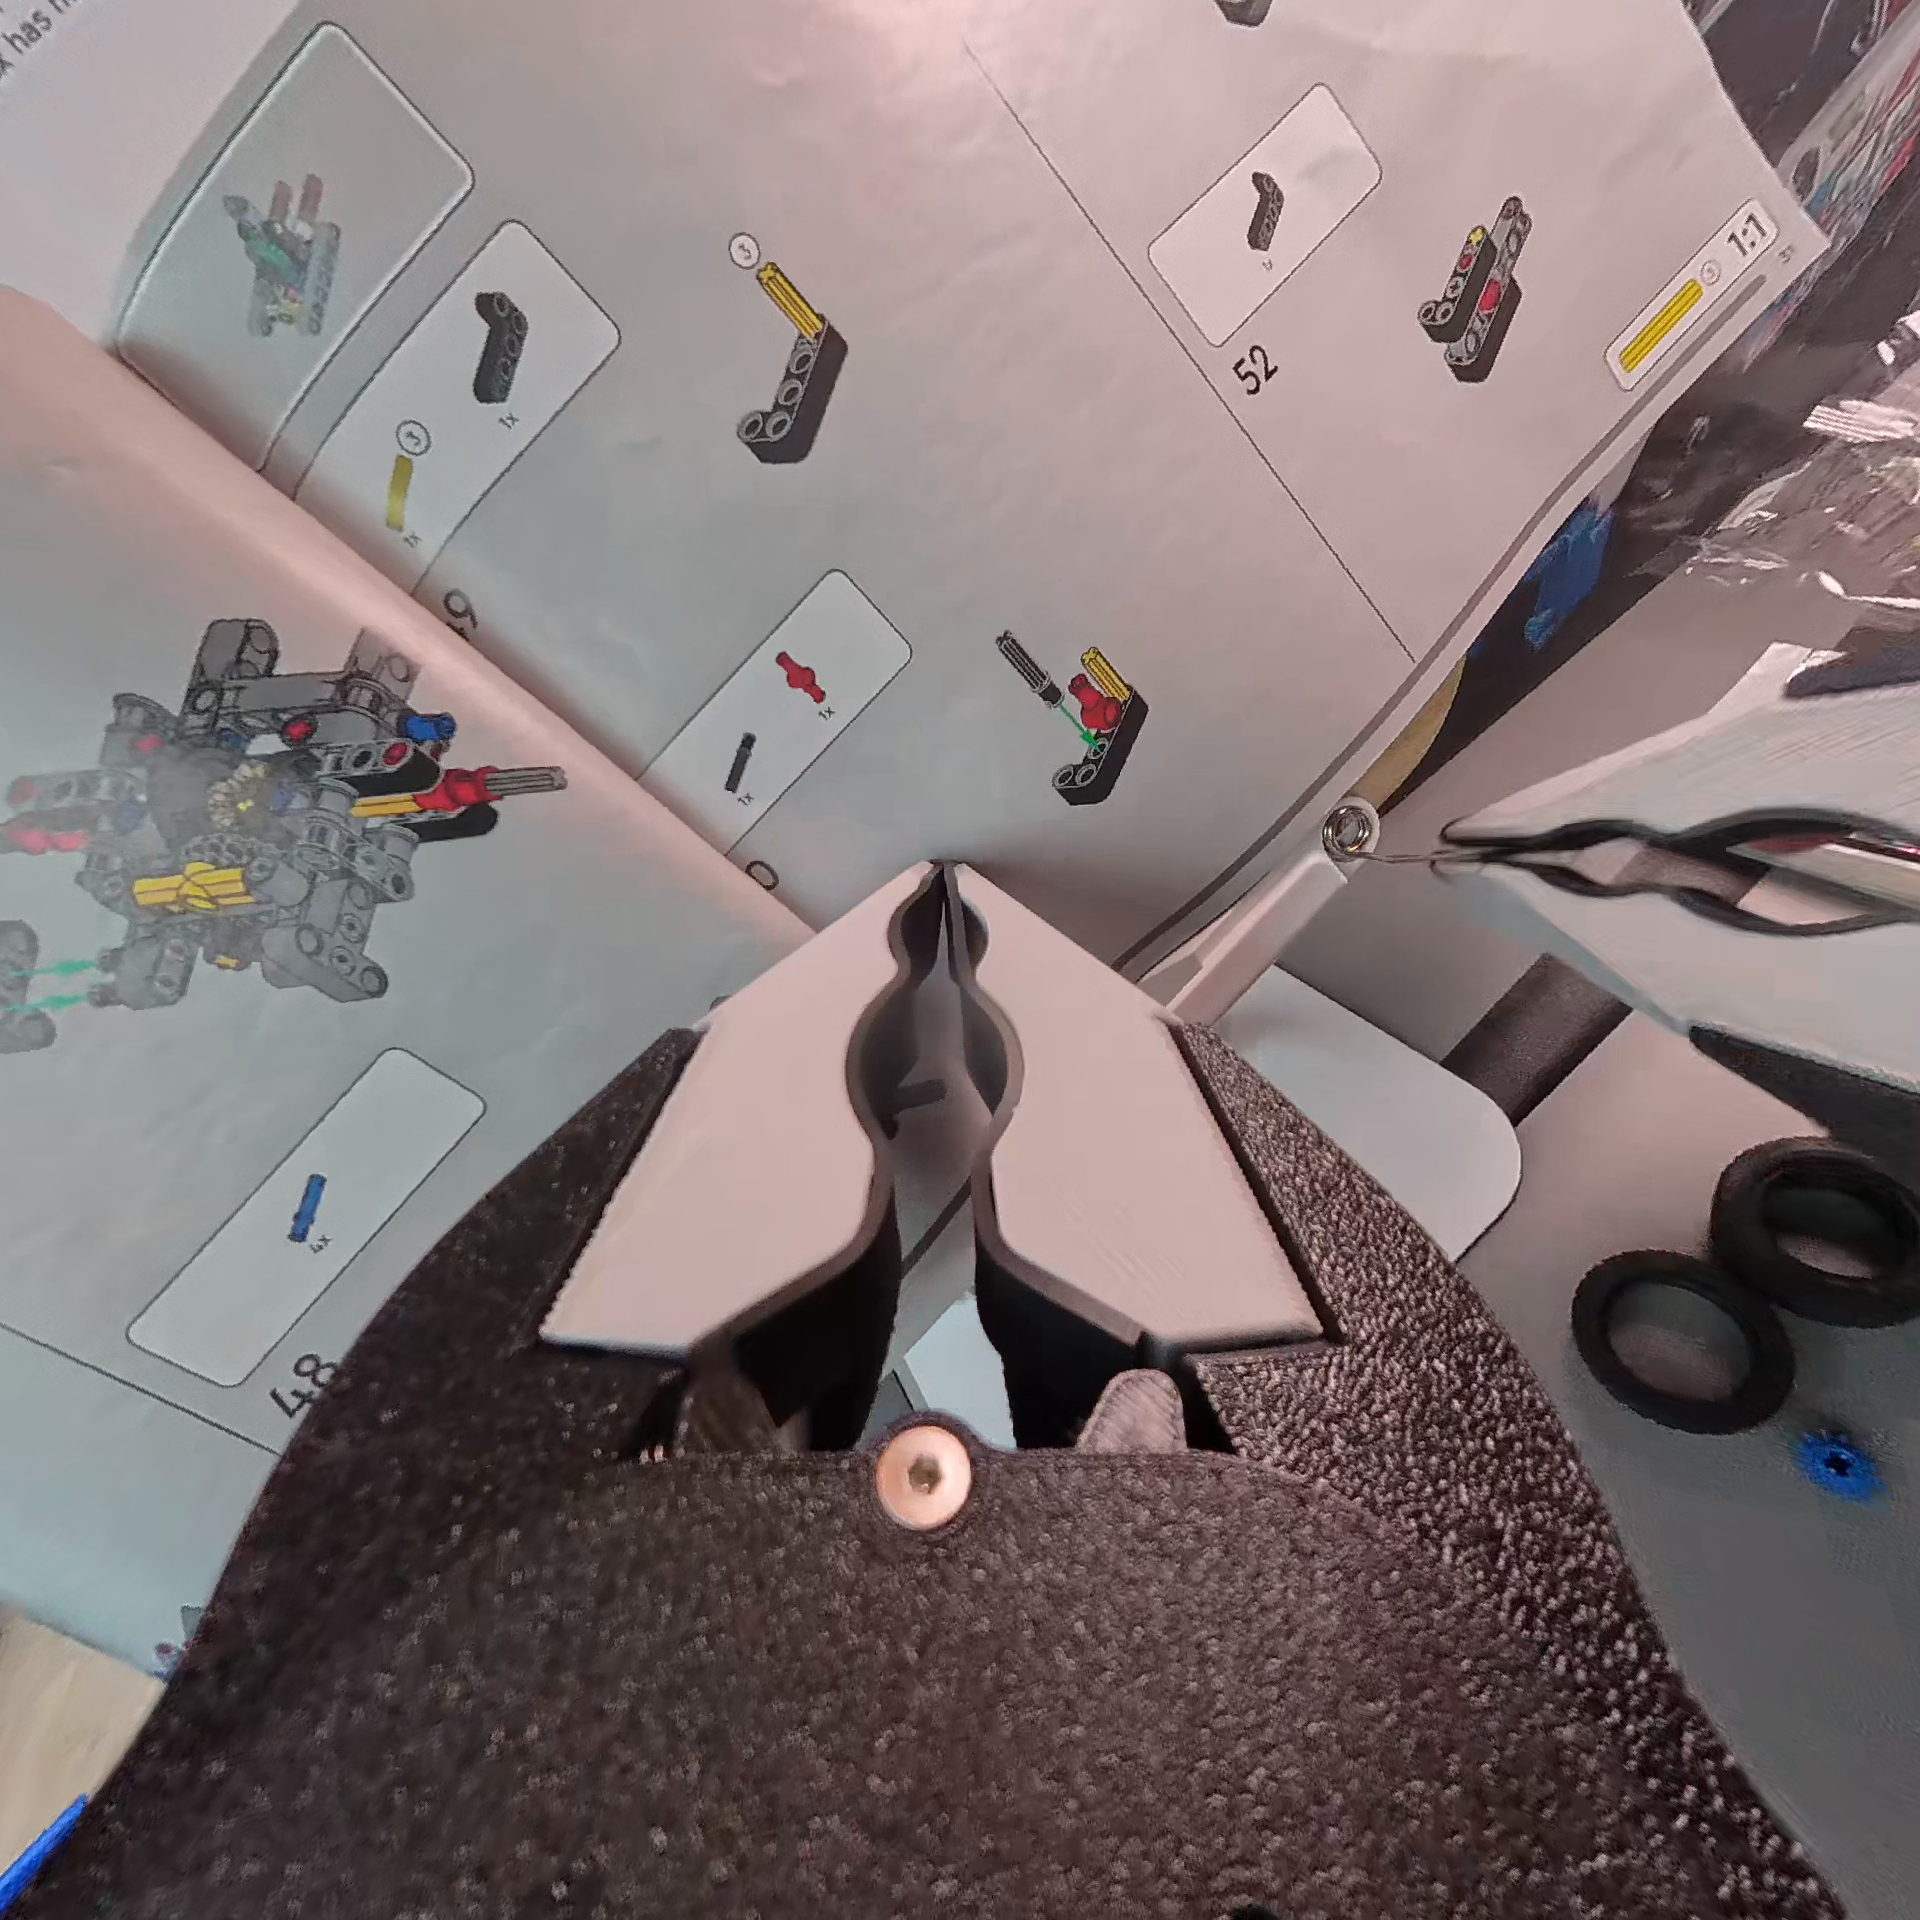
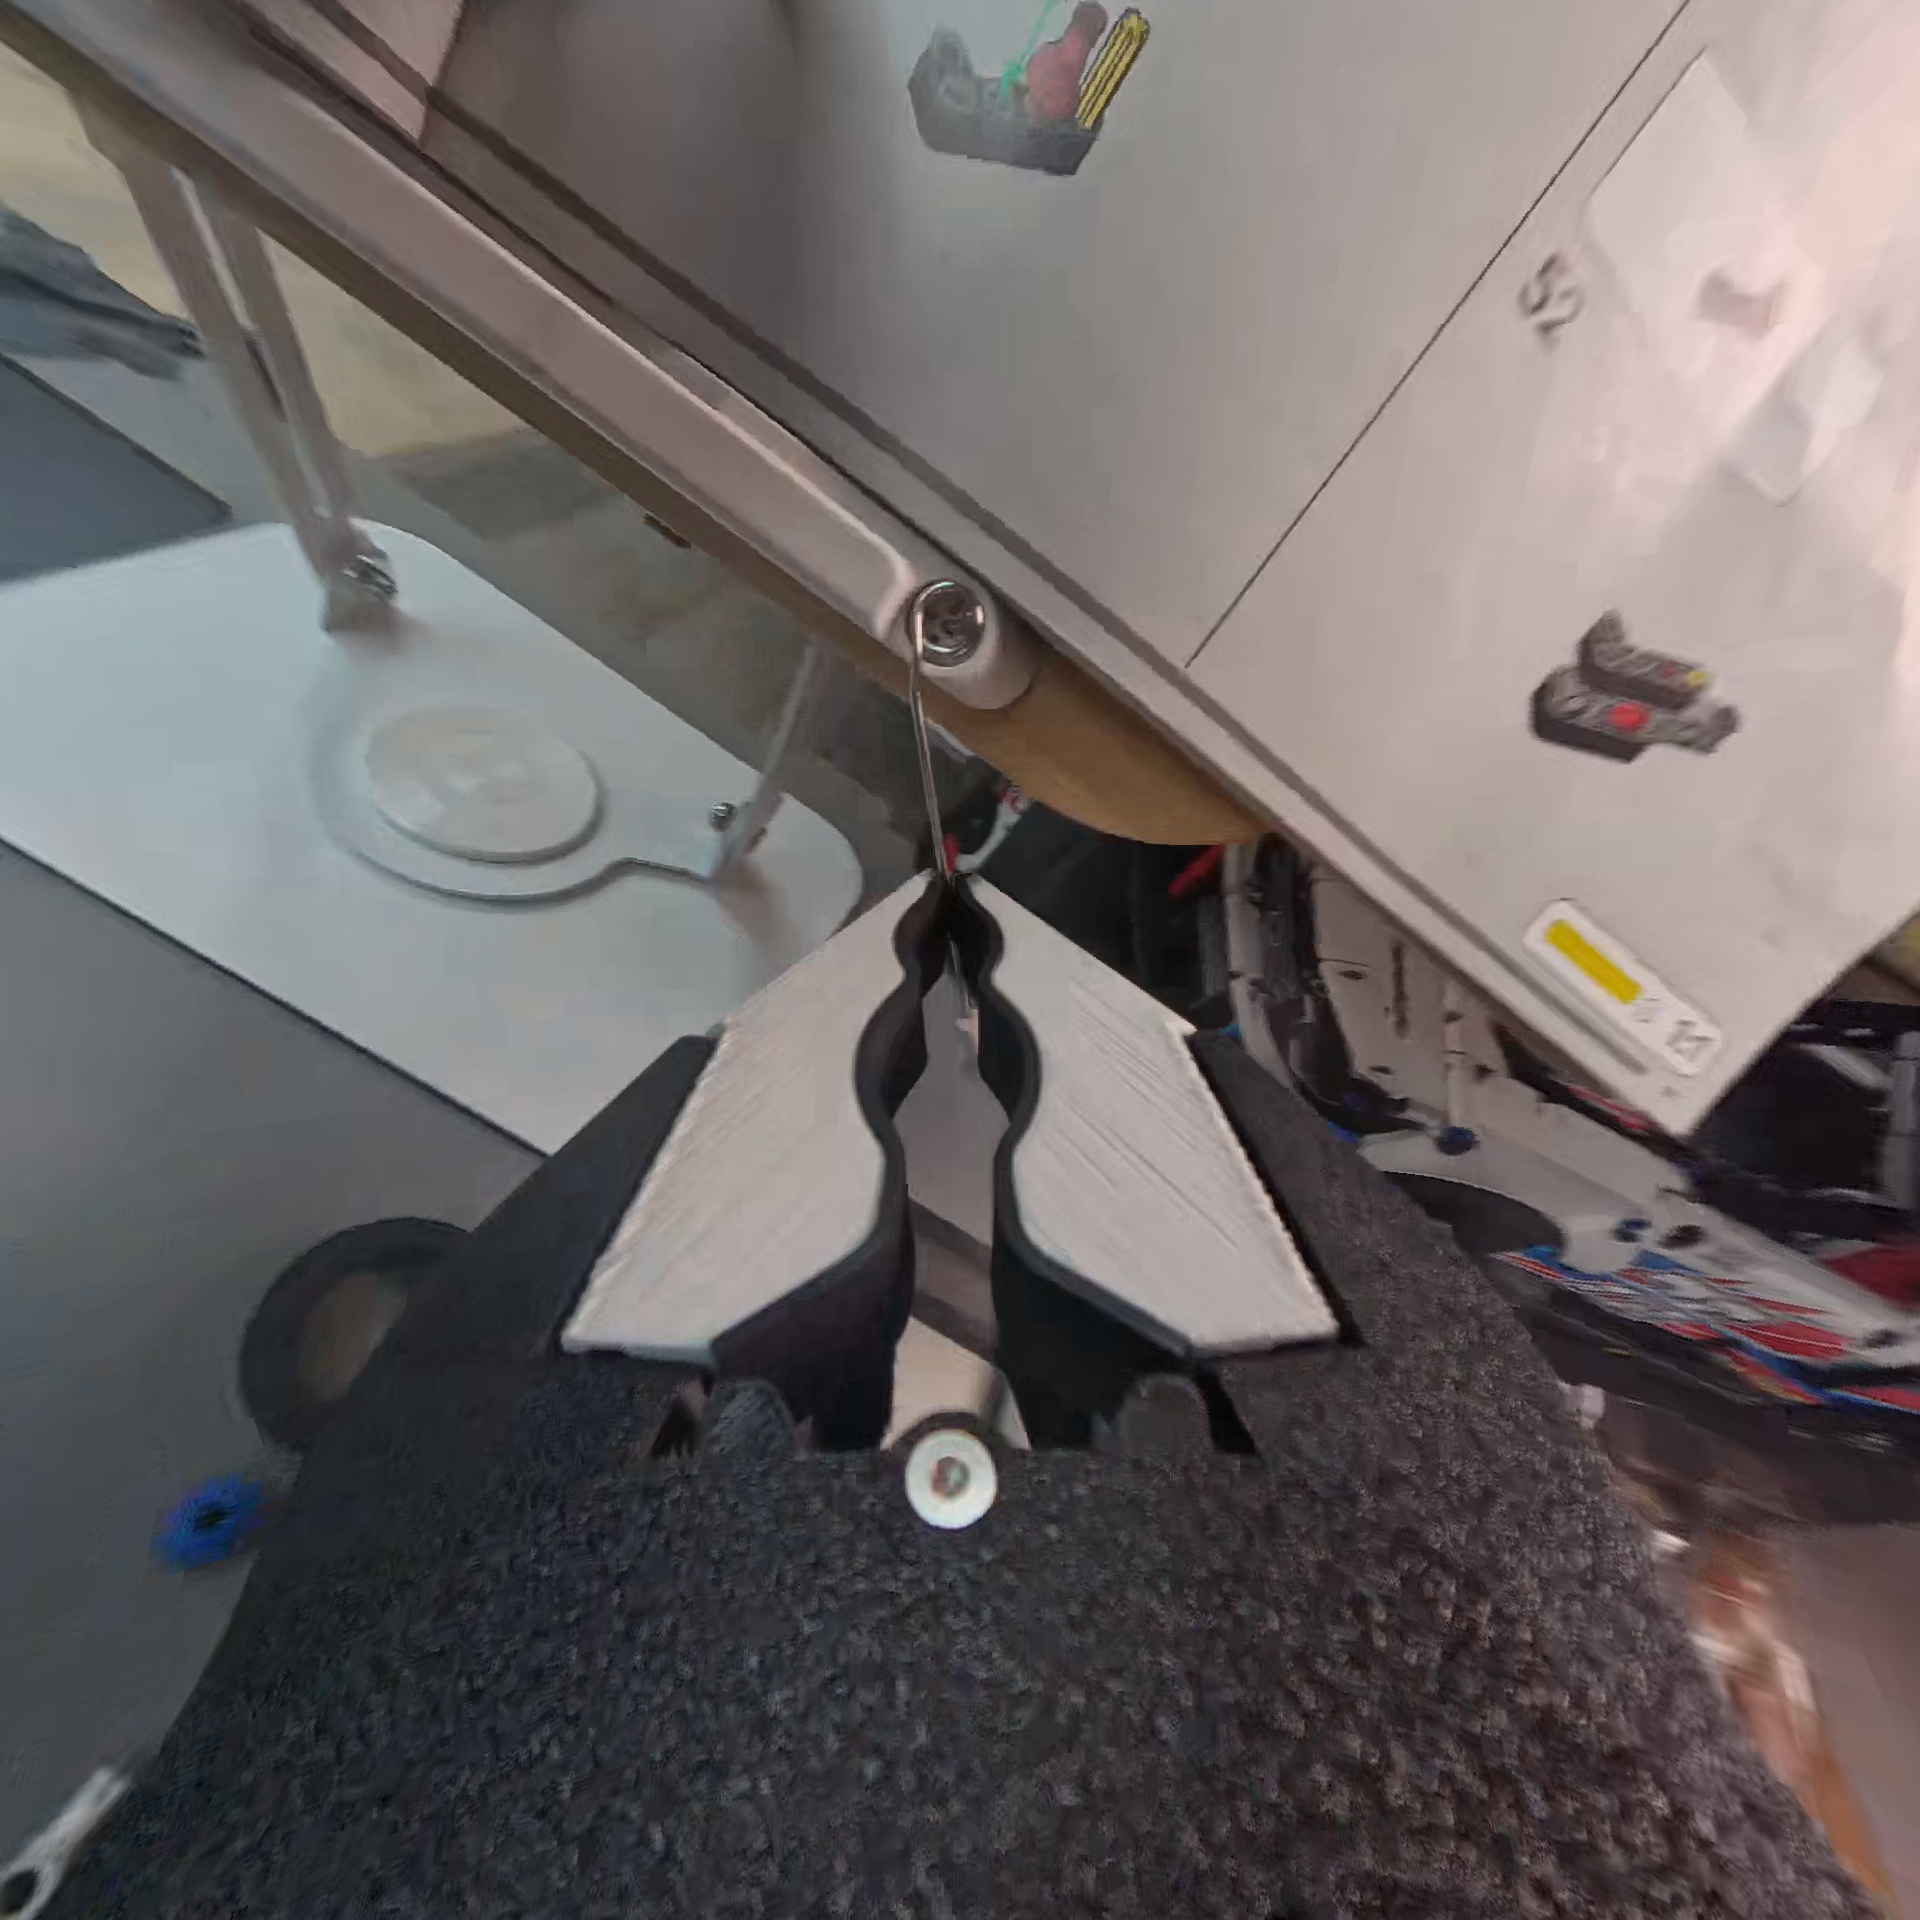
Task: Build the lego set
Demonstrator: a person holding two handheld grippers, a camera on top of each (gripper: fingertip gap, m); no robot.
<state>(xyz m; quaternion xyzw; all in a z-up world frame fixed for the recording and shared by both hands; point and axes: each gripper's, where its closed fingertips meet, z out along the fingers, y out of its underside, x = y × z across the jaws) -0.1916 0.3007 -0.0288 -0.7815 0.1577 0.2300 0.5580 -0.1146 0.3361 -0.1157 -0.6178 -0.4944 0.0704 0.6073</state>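
The open instruction booklet (image 1: 935,416) rests on a tilted stand and also shows in the right wrist view (image 2: 1247,364). My left gripper (image 1: 942,873) is shut, its tips meeting at the booklet's lower edge; I cannot tell whether anything is pinched between them. My right gripper (image 2: 943,883) is shut on the stand's thin wire page clip (image 2: 928,748), just below the clip's pivot ring (image 2: 948,621). In the left wrist view the right gripper (image 1: 1455,836) comes in from the right and holds the same wire (image 1: 1392,854).
Two black tyres (image 1: 1683,1340) (image 1: 1829,1236) and a small blue gear (image 1: 1839,1465) lie on the grey table at right. The stand's white base plate (image 2: 260,707) sits under the booklet. A white, blue and red model or box (image 2: 1662,1299) lies beyond it, near clear plastic bags (image 1: 1818,499).
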